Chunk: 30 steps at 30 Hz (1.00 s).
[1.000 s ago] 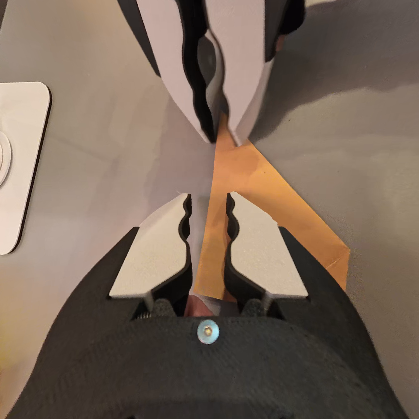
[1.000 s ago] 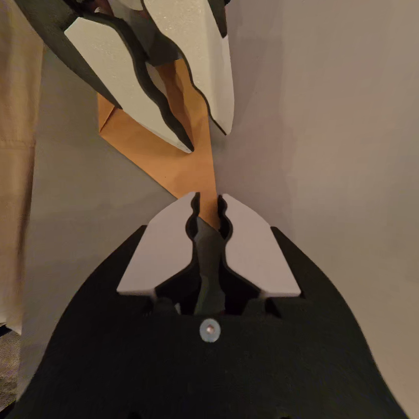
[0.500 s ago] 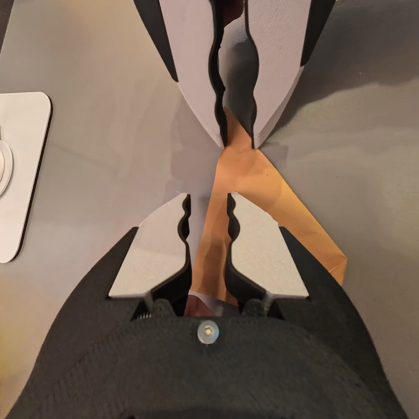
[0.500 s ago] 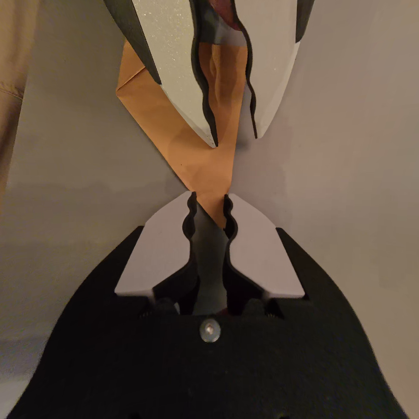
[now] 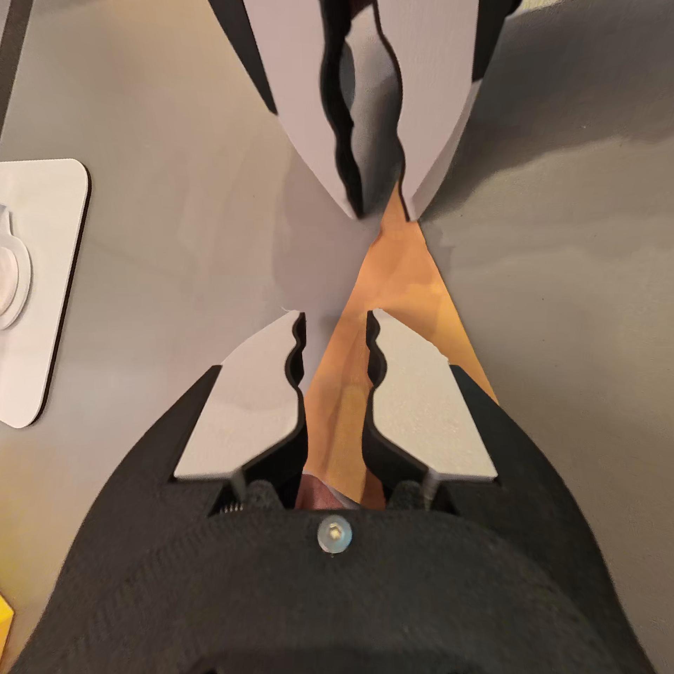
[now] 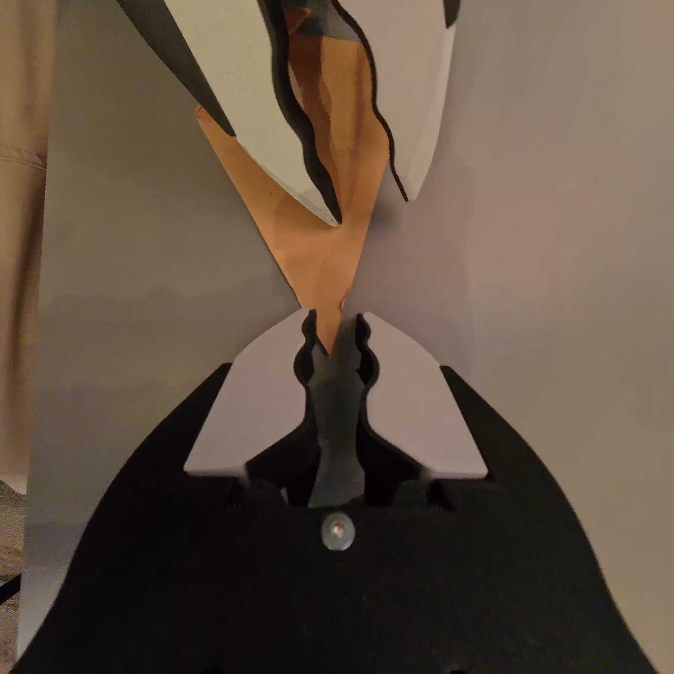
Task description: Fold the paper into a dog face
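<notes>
Right wrist view showed the orange paper [image 6: 313, 255] already folded to a triangle on the table [image 6: 510, 219], both grippers' fingers spread astride it; ears and nose remained unfolded.

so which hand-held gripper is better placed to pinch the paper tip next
Right, probably. The pointed tip of the orange paper already lies in the gap of the open right hand-held gripper, so closing might catch it. The left hand-held gripper is open over the wider part, farther from that tip.

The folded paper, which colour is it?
Orange paper; the left wrist view shows it best.
</notes>
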### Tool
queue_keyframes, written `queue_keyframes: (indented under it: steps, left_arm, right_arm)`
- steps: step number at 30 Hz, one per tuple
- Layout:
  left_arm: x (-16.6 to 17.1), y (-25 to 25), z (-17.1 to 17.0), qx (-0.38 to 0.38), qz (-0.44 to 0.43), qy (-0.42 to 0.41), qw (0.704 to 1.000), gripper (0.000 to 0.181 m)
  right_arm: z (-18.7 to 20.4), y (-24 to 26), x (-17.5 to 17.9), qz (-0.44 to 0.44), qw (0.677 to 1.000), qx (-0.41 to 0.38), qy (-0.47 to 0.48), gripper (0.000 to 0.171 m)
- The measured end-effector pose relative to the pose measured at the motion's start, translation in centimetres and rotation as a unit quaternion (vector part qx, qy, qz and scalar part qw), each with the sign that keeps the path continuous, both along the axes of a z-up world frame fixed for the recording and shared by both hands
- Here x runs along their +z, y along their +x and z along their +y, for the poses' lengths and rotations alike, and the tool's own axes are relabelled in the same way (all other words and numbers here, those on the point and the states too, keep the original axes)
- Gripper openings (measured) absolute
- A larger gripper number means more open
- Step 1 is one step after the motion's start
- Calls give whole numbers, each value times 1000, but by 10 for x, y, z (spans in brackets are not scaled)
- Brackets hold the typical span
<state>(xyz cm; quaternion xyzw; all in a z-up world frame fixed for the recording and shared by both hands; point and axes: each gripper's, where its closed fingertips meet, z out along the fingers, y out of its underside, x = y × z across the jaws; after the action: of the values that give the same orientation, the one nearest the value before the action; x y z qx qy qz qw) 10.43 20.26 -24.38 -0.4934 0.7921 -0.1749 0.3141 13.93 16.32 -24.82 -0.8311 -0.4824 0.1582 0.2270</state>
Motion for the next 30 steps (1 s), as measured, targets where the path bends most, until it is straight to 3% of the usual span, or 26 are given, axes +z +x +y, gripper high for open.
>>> queue_keyframes:
  steps: [4,12,22,24,27,30]
  left_arm:
    - [0,0,-2,-2,1,2,1000,28]
    - [-1,0,-3,5,0,-2,1000,25]
    - [-1,2,-3,3,-3,-2,1000,27]
    - [-1,2,-3,1,-4,-4,1000,26]
    - [-1,1,-4,-3,-5,-10,1000,24]
    - [-1,1,-10,-12,-4,-21,1000,25]
  right_arm:
    - [-4,7,0,-7,1000,-9,4,21]
    - [-5,2,-1,-24,999,3,23,1]
    - [-15,-11,1,10,1000,15,11,0]
    - [-17,-13,2,3,1000,13,7,6]
    - [-23,-16,-2,-34,999,30,21,35]
    - [-28,-20,-2,-47,998,32,22,33]
